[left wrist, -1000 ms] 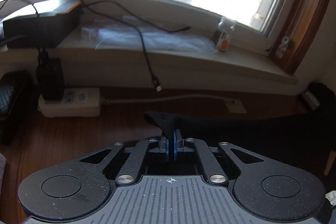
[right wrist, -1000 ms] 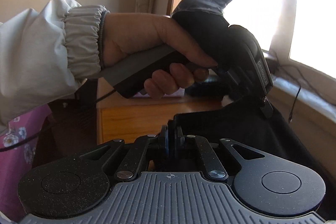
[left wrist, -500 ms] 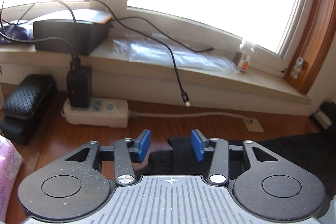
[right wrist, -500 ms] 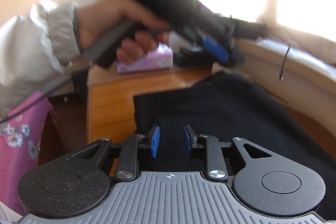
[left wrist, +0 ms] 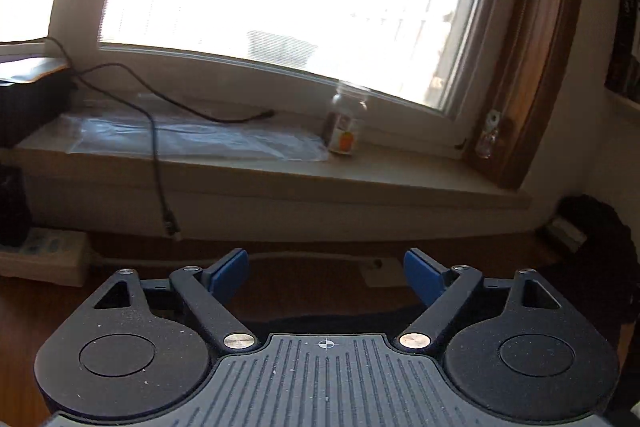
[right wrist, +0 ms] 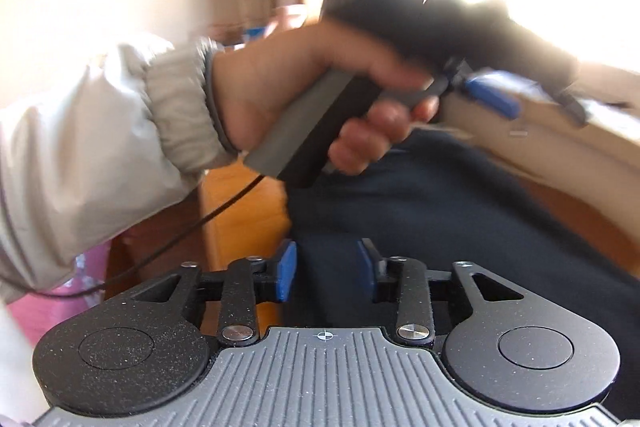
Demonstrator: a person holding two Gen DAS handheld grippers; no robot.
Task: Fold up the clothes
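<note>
In the left wrist view, the left gripper [left wrist: 326, 273] has just been opening and its blue pads [left wrist: 228, 271] stand wide apart with nothing between them. The dark garment [left wrist: 328, 323] shows only as a strip just below and behind the fingers, touching neither pad, on the wooden tabletop [left wrist: 312, 287]. Beyond lie a windowsill [left wrist: 360, 175] with a small bottle [left wrist: 344, 131], a black cable [left wrist: 156, 147] hanging over its edge, and a power strip [left wrist: 44, 255] at the left. In the right wrist view, the right gripper [right wrist: 326, 273] has also been opening; its jaws are partly apart, over the garment's left edge, pads clear of the cloth. The garment [right wrist: 440, 211] lies spread flat ahead. Above it, blurred, a hand [right wrist: 304, 95] in a pale sleeve [right wrist: 100, 143] holds the other gripper's handle.
</note>
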